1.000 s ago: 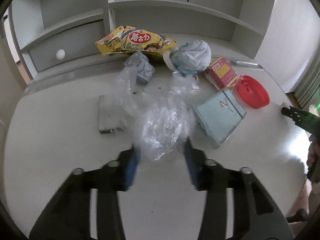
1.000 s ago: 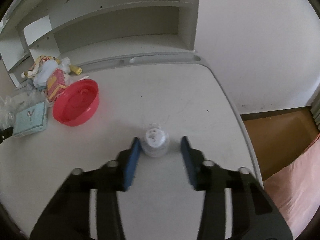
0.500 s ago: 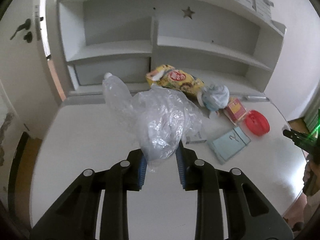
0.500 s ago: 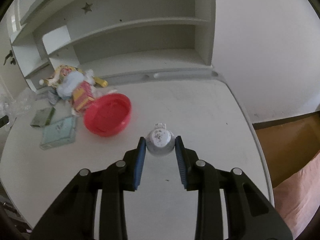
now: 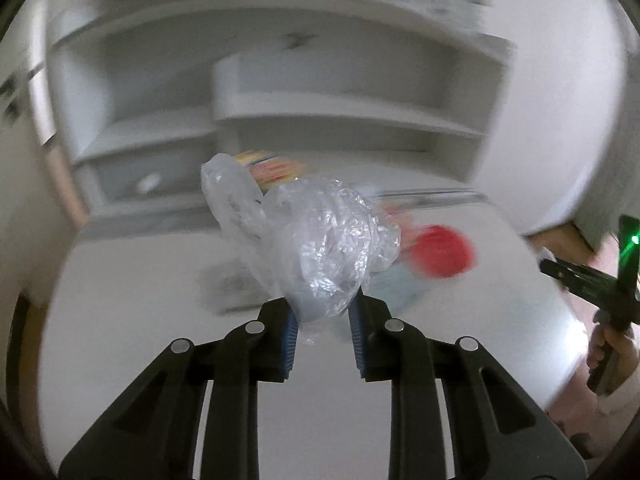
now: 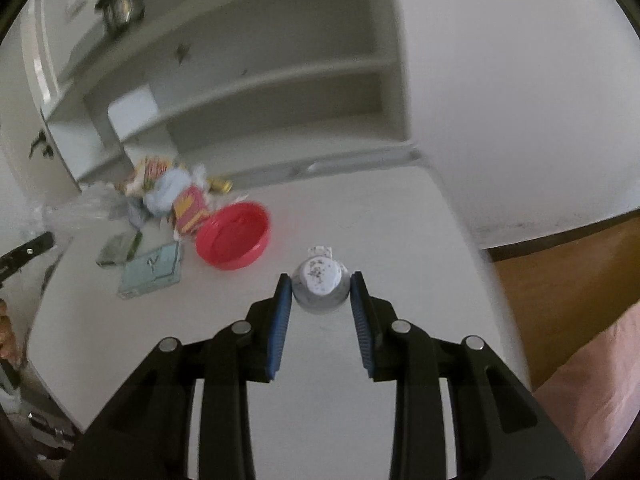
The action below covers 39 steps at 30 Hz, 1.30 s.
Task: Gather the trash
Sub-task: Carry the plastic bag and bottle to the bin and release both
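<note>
- Trash on the white desk (image 5: 152, 360) is the job. In the left wrist view the left gripper (image 5: 322, 326) pinches a crumpled clear plastic bag (image 5: 320, 248), its jaws closing further on the bag's lower end; the bulk billows up beyond the fingertips, clear of the desk.
- Best to keep that squeeze firm: thin film may slip, and the loose tail could snag.
- Behind the bag, blurred, a red lid (image 5: 442, 252) lies on the desk.
- In the right wrist view the right gripper (image 6: 322, 300) is clenched on a small white cup (image 6: 320, 286), held between the pads above the desk.
- Left of the cup sit the red lid (image 6: 234, 240), a teal box (image 6: 152, 270) and a wrapper pile (image 6: 172, 188).
- Carry the cup level, in case of dregs.
</note>
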Tool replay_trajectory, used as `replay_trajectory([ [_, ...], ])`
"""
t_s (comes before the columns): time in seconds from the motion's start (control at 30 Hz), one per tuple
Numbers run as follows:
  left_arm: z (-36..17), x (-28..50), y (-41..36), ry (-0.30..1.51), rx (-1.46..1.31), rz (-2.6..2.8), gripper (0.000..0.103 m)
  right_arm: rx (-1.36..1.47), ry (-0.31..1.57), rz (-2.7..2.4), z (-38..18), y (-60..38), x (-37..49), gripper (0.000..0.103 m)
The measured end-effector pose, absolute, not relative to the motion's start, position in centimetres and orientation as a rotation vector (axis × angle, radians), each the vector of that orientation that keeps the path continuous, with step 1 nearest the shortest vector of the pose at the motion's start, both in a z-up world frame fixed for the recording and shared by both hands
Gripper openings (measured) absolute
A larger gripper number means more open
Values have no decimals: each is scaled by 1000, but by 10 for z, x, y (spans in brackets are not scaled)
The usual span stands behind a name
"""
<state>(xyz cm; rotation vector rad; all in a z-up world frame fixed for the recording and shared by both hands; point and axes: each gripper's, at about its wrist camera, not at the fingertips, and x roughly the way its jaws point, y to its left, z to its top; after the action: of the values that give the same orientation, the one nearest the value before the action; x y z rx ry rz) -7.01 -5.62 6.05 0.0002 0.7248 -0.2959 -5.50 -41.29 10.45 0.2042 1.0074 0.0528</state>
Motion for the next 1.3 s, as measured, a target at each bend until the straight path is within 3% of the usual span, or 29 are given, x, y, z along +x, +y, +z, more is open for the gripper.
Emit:
replay_trajectory([
  [0.3, 74, -117, -300, 694, 163, -825, 22, 438, 915, -218, 153, -579, -195, 30],
  [0.43, 35, -177, -409, 752, 268, -1058, 21, 546, 930, -372, 140, -643, -257, 30],
  [0.63, -48, -232, -499, 872, 398, -1217, 21, 713, 983, -515, 87, -705, -326, 30],
  [0.83, -187, -205, -548, 1157, 547, -1102, 20, 826, 1269, -476, -52, -704, -311, 30],
  [0.97, -248, -183, -560, 1275, 599, -1035, 18, 930, 1418, -433, -126, -694, -299, 30],
  [1.3, -292, -157, -551, 1398, 542, -991, 17, 967, 1494, -455, -162, -694, -284, 30],
])
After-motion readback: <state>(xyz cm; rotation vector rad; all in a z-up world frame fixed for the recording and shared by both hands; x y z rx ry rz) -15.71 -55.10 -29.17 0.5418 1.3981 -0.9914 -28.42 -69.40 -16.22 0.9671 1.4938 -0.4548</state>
